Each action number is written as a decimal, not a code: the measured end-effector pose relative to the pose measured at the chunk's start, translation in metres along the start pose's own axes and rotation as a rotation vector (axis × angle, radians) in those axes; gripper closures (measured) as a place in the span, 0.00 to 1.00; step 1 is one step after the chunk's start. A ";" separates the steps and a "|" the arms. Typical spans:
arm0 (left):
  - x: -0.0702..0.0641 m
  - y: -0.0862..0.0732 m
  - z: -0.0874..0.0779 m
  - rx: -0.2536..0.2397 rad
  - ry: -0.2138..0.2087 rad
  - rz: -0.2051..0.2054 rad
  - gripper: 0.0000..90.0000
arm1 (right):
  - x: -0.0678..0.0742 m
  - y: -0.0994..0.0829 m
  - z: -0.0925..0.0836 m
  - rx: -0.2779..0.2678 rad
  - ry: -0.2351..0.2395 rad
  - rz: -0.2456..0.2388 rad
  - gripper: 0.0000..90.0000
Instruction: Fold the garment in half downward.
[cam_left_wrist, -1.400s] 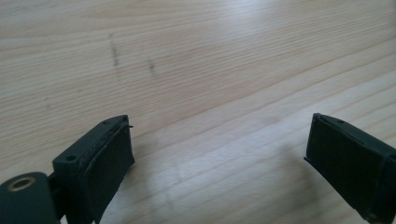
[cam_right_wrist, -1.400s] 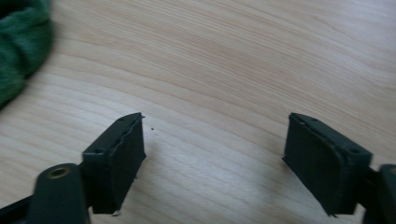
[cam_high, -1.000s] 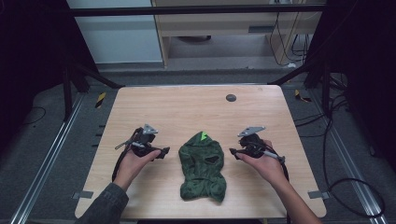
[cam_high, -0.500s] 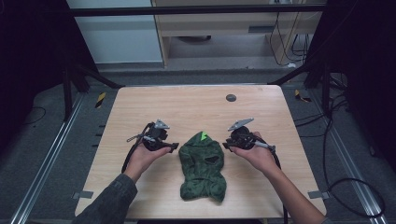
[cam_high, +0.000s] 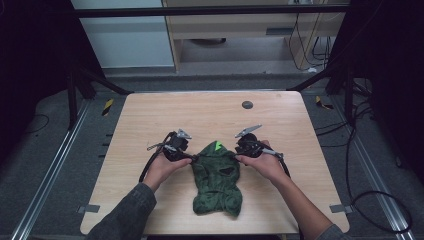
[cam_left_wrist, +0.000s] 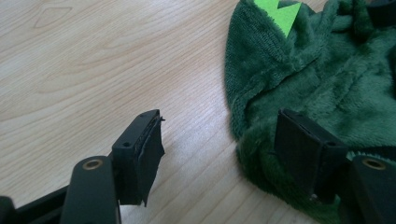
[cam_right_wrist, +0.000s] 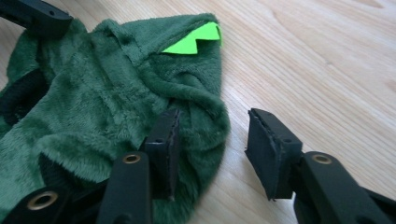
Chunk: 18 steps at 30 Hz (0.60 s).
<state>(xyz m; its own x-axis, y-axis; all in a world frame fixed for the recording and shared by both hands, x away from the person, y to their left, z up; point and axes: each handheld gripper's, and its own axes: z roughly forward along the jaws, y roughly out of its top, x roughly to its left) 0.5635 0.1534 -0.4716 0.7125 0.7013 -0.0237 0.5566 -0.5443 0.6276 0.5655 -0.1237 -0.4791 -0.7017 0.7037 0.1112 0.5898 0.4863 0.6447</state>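
Note:
A dark green plush garment (cam_high: 217, 175) with a neon green jagged spike (cam_high: 218, 146) lies flat in the middle of the wooden table (cam_high: 150, 115). My left gripper (cam_high: 192, 157) is at its upper left edge and my right gripper (cam_high: 236, 156) at its upper right edge. In the left gripper view the gripper (cam_left_wrist: 219, 140) is open: one jaw over bare wood, the other resting on the garment (cam_left_wrist: 327, 84), whose edge lies between them unpinched. The right gripper (cam_right_wrist: 215, 140) straddles the garment's edge (cam_right_wrist: 93, 102) the same way. Both pairs of jaws have just been opening.
A small dark round disc (cam_high: 247, 104) sits near the table's far edge. Bare wood surrounds the garment on all sides. Black frame bars stand at the table's far corners, and cables (cam_high: 370, 200) lie on the floor to the right.
Both hands have moved inward toward the garment and slightly away from the person, bringing each gripper from bare wood onto the garment's upper edges.

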 end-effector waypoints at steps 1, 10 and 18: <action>0.000 0.000 0.002 0.004 0.001 -0.001 0.36 | 0.000 0.000 0.000 0.000 0.000 0.000 0.58; 0.001 0.000 0.014 0.026 -0.016 -0.005 0.44 | 0.003 0.000 0.013 0.036 -0.022 -0.018 0.60; 0.000 0.000 0.017 0.024 -0.060 0.000 0.61 | 0.010 0.001 0.013 0.054 -0.037 -0.063 0.71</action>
<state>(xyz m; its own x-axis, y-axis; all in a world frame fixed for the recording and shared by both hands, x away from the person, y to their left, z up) 0.5703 0.1455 -0.4849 0.7367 0.6726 -0.0704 0.5658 -0.5560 0.6089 0.5639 -0.1096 -0.4869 -0.7236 0.6889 0.0433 0.5665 0.5568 0.6075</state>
